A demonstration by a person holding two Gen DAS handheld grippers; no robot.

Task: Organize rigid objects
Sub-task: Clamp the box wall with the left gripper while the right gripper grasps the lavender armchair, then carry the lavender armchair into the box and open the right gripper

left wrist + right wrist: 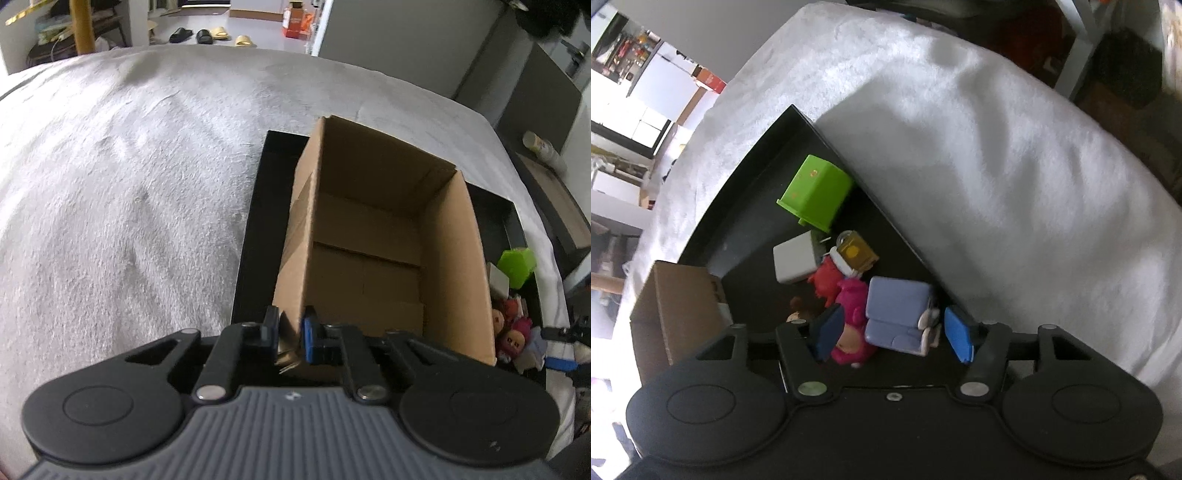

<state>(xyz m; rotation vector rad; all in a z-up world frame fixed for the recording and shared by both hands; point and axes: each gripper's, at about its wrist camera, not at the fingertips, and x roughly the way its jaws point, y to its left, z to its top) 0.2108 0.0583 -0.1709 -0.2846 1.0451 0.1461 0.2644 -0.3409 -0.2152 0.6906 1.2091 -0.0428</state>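
An open, empty cardboard box (369, 240) stands in a black tray (255, 221) on a white fleecy cover. My left gripper (290, 332) is shut on the box's near left corner wall, one pad outside and one inside. In the right wrist view, the tray (768, 166) holds a green tub (816, 192) on its side, a white cube (794, 262), a clear yellow block (855, 253), a red figure (825, 280), a pink figure (853, 299) and a lilac toy sofa (897, 314). My right gripper (893, 334) is open, its fingers straddling the sofa and the pink figure.
The white cover (129, 184) spreads wide to the left of the tray and falls away at its edges. On the floor beyond lie slippers (207, 35) and an orange box (295, 22). A pale bottle (543, 147) lies off the cover's right edge.
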